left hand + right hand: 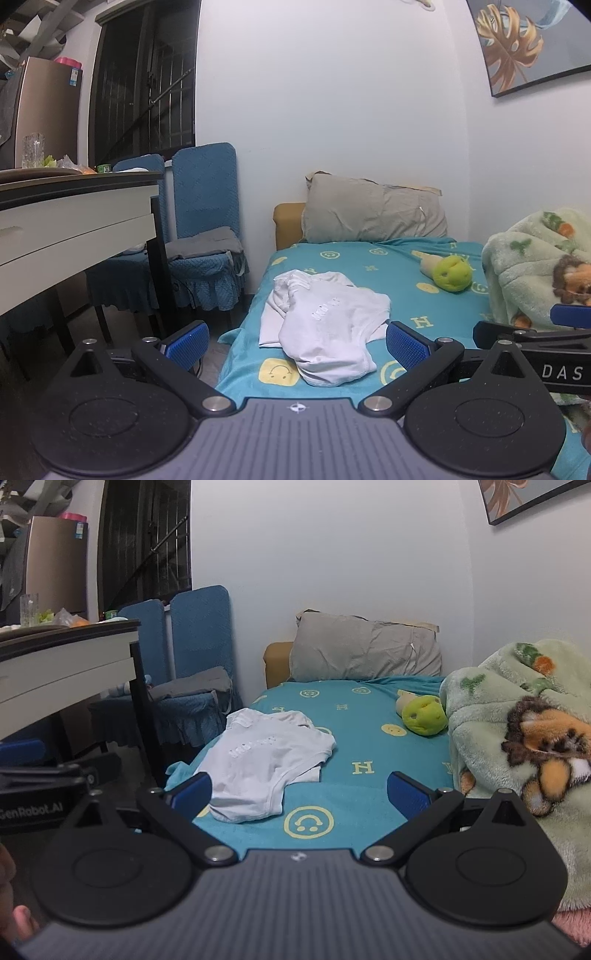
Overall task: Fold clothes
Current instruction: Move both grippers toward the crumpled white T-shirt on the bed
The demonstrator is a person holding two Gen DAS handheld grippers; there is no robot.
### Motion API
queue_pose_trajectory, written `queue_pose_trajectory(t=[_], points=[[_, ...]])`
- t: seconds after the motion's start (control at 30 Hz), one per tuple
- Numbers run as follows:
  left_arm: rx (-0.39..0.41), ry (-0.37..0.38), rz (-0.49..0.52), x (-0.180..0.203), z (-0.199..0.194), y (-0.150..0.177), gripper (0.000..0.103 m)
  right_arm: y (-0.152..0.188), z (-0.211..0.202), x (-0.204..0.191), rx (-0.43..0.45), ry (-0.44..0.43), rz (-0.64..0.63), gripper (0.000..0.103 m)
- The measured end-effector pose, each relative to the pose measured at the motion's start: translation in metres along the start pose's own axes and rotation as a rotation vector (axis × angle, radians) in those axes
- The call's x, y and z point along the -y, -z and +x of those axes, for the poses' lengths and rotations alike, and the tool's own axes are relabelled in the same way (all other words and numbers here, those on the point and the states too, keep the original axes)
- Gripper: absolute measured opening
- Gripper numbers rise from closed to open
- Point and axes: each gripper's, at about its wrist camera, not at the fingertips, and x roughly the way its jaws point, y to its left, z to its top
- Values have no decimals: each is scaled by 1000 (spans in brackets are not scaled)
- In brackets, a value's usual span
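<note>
A crumpled white T-shirt (pixel 325 325) lies on the teal bed sheet (pixel 388 280), near the bed's left edge. In the right wrist view the same T-shirt (pixel 266 764) sits left of centre on the sheet (pixel 362 731). My left gripper (pixel 295 345) is open, its blue pads wide apart, just short of the shirt's near end. My right gripper (pixel 299 795) is also open, hovering over the sheet with the shirt by its left pad. Nothing is held by either one.
A grey pillow (pixel 373 212) leans at the bed's head. A green plush toy (pixel 452 273) and a bunched green cartoon blanket (pixel 517 731) lie on the right side. Left of the bed stand blue-covered chairs (pixel 203 236) and a white table (pixel 74 218).
</note>
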Motion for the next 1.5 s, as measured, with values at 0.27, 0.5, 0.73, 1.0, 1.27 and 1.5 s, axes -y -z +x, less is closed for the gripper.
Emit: queue_pose_trajectory(t=[0.27, 0.5, 0.73, 1.0, 1.27, 1.5], points=[[-24, -11, -42, -17, 6, -7, 103, -6, 1, 1, -4, -3, 24, 103], [-7, -24, -34, -13, -1, -4, 103, -5, -3, 3, 3, 8, 39, 103], [-9, -29, -23, -10, 0, -2, 103, -4, 0, 4, 1, 8, 41, 103], [10, -34, -43, -16, -3, -4, 103, -7, -2, 7, 8, -3, 56, 103], [14, -21, -61, -17, -5, -4, 103, -9, -4, 7, 12, 0, 65, 103], [27, -17, -76, -16, -9, -4, 103, -8, -3, 10, 12, 9, 69, 103]])
